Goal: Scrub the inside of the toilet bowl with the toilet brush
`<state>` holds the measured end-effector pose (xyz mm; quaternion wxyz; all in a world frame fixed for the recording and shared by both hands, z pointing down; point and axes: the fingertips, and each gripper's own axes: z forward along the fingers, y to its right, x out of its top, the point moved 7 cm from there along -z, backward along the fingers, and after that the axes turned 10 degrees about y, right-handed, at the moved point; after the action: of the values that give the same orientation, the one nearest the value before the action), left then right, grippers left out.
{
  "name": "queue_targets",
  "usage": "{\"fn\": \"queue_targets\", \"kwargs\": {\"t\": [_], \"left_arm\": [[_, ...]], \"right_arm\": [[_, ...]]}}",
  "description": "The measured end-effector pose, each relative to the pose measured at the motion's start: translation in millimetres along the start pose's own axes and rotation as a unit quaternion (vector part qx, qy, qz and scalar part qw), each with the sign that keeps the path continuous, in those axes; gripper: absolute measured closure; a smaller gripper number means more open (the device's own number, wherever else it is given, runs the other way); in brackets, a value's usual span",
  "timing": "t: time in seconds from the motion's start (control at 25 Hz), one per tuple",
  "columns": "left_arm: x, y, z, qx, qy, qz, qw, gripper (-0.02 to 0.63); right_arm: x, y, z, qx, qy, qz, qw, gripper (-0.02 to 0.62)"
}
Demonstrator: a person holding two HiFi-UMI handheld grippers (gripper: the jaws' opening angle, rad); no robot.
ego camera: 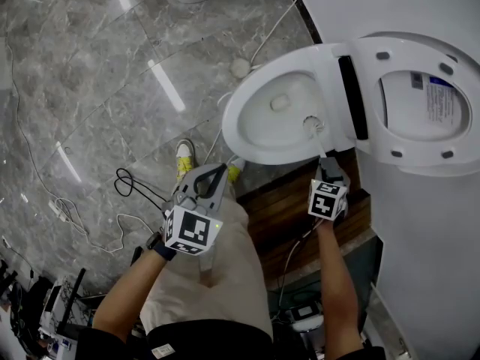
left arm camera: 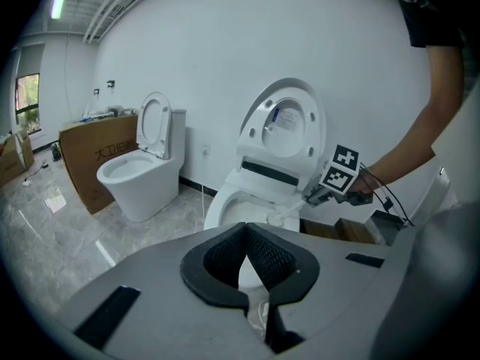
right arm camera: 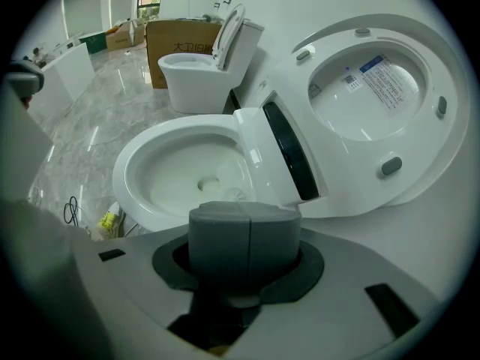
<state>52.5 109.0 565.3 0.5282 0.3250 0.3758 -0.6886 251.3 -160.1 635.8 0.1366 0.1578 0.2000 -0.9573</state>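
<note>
**TOILET BRUSH IN BOWL, RIGHT GRIPPER CLAMPED ON HANDLE**

**Head view.** Toilet bowl (ego camera: 234,118) open, seat and lid (ego camera: 420,103) raised, leaving the inside free to reach. Toilet brush (ego camera: 315,128) head-down inside the bowl on the hinge side, near the drain. Handle slanting up over the rim into the right gripper (ego camera: 328,169), probably angled so to press the bristles against the porcelain. Left gripper (ego camera: 217,172) low by the thigh, well apart from the bowl, apparently idle and out of the brush's way.

**Left gripper view.** Black pads pressed together at their tips, nothing between them. Beyond them the bowl, the brush and the right gripper. Second toilet (left arm camera: 142,178) and cardboard box (left arm camera: 94,160) further left, no part of the job.

**Right gripper view.** Grey pads closed tight, one seam down the middle, pinching the brush handle, which stays hidden behind them. Brush head just showing past the pads, low inside the bowl.
</note>
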Motion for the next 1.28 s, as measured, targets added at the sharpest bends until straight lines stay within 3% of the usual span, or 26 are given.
{"fn": "queue_targets", "kwargs": {"t": [0.56,0.88,1.28], "left_arm": [[0,-12,-13,0.005,0.002,-0.012,0.9999,0.588],[1,-23,-13,0.020,0.005,-0.022,0.9996,0.588],[-4,-23,-16,0.018,0.016,-0.042,0.9988,0.588]], "right_arm": [[-11,-41,-21,0.037,-0.018,-0.028,0.999,0.439],[-6,-82,-40,0.097,-0.022,-0.053,0.994,0.440],[20,-139,-57,0.169,0.010,-0.084,0.982,0.440]]}}
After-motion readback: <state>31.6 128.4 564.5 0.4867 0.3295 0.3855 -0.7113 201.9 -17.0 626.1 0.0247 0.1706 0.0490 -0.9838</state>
